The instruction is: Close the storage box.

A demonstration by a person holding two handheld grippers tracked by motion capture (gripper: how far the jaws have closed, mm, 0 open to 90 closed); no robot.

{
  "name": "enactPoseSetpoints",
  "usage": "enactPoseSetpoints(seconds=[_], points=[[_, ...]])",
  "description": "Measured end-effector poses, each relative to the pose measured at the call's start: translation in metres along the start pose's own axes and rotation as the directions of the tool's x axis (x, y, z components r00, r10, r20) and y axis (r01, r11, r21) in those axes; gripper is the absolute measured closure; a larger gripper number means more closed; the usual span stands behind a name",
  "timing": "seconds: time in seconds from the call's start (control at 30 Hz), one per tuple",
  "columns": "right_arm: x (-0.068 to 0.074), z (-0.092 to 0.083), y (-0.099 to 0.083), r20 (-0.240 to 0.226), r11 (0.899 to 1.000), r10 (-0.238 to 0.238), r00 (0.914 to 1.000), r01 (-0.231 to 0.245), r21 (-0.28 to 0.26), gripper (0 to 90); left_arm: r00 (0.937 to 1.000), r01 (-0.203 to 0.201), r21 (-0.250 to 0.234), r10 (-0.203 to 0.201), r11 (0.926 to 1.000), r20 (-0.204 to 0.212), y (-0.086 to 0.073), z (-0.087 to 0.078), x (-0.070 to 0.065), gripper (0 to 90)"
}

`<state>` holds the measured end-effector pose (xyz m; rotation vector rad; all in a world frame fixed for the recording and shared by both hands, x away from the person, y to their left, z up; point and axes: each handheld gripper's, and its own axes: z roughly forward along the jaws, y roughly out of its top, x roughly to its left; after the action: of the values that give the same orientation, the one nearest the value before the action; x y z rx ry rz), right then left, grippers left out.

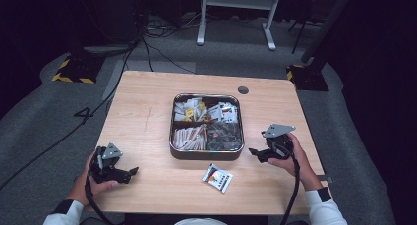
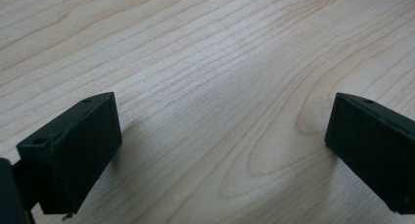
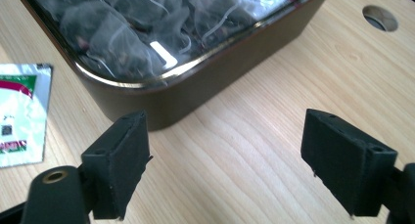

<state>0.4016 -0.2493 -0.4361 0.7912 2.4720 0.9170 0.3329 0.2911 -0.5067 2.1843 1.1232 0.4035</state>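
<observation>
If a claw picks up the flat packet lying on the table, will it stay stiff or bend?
The packet looks thin and flat, so it probably bends and weighs little. Its glossy wrapper may slip on the table, so pushing likely slides it.

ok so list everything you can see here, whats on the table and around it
table: one, light wood, centre of the high view
tray: one, dark brown with a shiny rim, four compartments, middle of the table
sachets and tea bags: many, white, yellow and dark mesh, inside the tray
loose sachet: one, white with red and green print, on the table in front of the tray, apart from it
cable hole: one, dark, round, far right of the tabletop
stand legs: one pair, white, on the grey floor beyond the table
left gripper: one, black, open, near left of the table
right gripper: one, black, open, right of the tray
</observation>
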Motion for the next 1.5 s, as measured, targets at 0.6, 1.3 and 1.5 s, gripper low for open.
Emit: enactPoseSetpoints(seconds=[0.6, 1.3, 1.5], points=[[-0.007, -0.007, -0.035, 0.033, 0.998, 0.044, 0.9985, -0.045, 0.039, 19.0, 1.0000, 0.000, 0.000, 0.000, 1.0000, 0.000, 0.000, 0.000, 0.000, 0.5], [-0.014, -0.016, -0.090, 0.054, 0.988, 0.131, 0.9899, -0.135, 0.069, 18.7, 1.0000, 0.000, 0.001, 0.000, 1.0000, 0.002, 0.000, 0.000, 0.000, 0.4], [-0.016, -0.022, -0.102, 0.074, 0.984, 0.164, 0.9837, -0.168, 0.056, 18.2, 1.0000, 0.000, 0.001, 0.000, 1.0000, 0.003, 0.000, 0.000, 0.000, 0.3]])
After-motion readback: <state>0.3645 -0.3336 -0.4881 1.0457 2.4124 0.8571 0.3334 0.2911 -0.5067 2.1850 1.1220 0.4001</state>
